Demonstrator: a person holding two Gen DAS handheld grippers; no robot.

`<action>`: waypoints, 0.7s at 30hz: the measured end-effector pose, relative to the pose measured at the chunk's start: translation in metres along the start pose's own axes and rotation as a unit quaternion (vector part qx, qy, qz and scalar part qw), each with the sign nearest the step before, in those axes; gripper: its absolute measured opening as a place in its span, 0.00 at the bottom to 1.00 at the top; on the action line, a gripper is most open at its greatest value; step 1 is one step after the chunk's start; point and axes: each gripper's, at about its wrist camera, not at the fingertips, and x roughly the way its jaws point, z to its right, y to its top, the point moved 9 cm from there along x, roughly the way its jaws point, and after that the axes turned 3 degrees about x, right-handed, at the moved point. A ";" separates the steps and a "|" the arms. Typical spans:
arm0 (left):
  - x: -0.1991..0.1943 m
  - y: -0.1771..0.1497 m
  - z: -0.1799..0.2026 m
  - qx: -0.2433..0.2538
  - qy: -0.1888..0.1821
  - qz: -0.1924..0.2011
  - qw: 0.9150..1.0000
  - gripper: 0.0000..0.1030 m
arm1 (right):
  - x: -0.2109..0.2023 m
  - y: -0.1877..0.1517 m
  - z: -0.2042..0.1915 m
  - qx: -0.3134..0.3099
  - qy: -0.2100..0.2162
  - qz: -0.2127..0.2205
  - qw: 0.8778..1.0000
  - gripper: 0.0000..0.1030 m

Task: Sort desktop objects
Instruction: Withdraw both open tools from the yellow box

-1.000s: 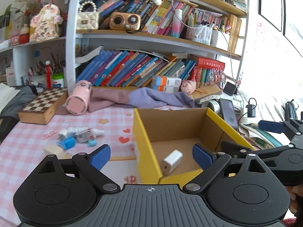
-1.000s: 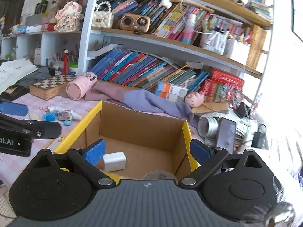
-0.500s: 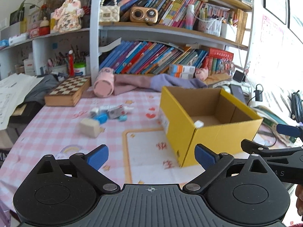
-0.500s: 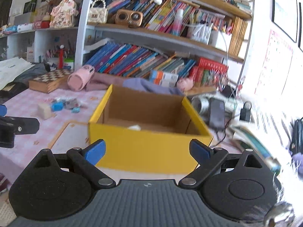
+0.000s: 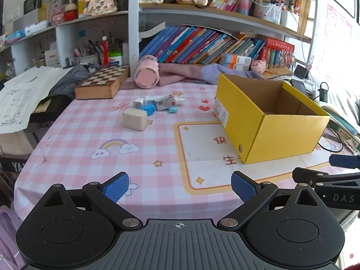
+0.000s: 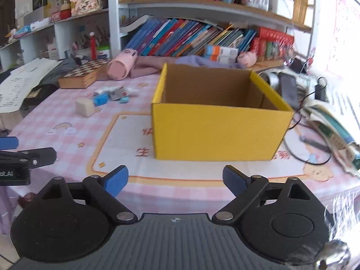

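Left wrist: left gripper (image 5: pixel 180 185) fingers spread, nothing between. Yellow cardboard box (image 5: pixel 281 135) right of centre on the surface (image 5: pixel 90 139); small-item cluster (image 5: pixel 155 105) and beige block (image 5: pixel 134 118) left of it, well apart. Right wrist: right gripper (image 6: pixel 175 178) fingers wide but closing, empty; only this view shows phone (image 6: pixel 288 87) and cables behind the box. Pink checked cloth; bookshelves (image 6: pixel 202 11) behind

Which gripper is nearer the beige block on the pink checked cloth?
Left. The left gripper faces the beige block from the table's near edge; the right gripper, closing empty, sits farther right, before the yellow cardboard box.
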 end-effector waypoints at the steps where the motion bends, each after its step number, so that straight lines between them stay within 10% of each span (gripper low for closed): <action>1: -0.001 0.000 -0.002 -0.001 0.002 0.000 1.000 0.96 | 0.000 -0.001 -0.003 0.000 0.005 -0.002 1.000 0.84; 21: -0.007 -0.006 -0.055 -0.040 0.044 -0.006 0.998 0.96 | 0.019 0.006 -0.071 -0.055 0.090 -0.030 0.994 0.63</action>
